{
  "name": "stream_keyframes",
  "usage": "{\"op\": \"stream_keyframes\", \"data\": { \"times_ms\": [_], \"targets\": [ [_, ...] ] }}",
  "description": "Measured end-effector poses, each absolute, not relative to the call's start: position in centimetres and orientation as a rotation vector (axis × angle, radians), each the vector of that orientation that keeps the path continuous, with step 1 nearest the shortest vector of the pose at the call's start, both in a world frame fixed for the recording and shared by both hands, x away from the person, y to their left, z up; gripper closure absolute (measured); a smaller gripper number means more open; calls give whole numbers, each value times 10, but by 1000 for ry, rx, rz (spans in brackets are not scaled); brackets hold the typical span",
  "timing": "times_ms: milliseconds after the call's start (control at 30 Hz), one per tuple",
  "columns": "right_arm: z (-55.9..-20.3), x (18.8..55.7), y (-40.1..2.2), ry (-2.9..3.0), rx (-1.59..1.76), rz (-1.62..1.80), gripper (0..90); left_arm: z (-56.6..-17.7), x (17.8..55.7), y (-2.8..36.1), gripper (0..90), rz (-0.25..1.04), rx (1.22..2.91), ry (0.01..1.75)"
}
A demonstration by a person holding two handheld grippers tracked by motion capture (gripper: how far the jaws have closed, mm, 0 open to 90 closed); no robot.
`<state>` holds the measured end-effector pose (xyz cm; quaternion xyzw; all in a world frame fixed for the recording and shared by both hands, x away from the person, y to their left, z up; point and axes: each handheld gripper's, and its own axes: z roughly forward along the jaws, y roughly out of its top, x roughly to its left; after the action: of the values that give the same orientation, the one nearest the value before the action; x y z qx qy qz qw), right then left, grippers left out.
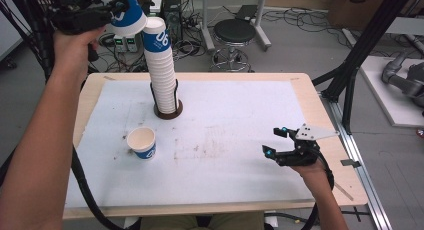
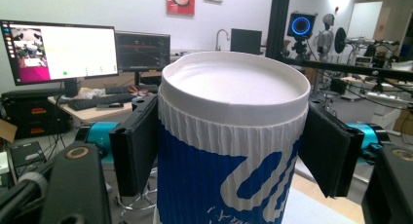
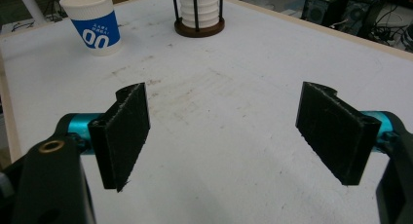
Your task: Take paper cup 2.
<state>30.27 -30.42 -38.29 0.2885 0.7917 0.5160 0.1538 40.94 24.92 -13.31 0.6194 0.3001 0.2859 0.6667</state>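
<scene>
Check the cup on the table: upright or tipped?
Upright. The cup stands on its base on the table, open mouth up, apart from the stack.

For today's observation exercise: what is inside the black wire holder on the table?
The black wire holder holds a tall stack of white-and-blue paper cups nested upside down. Its round brown base shows, but the cups cover the inside.

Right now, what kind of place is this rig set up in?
Probably a robotics lab or workshop. Monitors on a desk, a robot head among equipment stands, and cables strewn over the floor behind the table.
</scene>
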Motion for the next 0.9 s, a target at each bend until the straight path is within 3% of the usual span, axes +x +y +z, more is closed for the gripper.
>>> {"op": "stream_keyframes", "data": {
  "times_ms": [433,900],
  "targets": [
    [-383,301,-303,2265,829,1485,205,-164,369,247,288,576,1459,578],
    [-386,301,-303,2266,832,1474,205,-230,349,221,288,453,1519,504]
  ]
}}
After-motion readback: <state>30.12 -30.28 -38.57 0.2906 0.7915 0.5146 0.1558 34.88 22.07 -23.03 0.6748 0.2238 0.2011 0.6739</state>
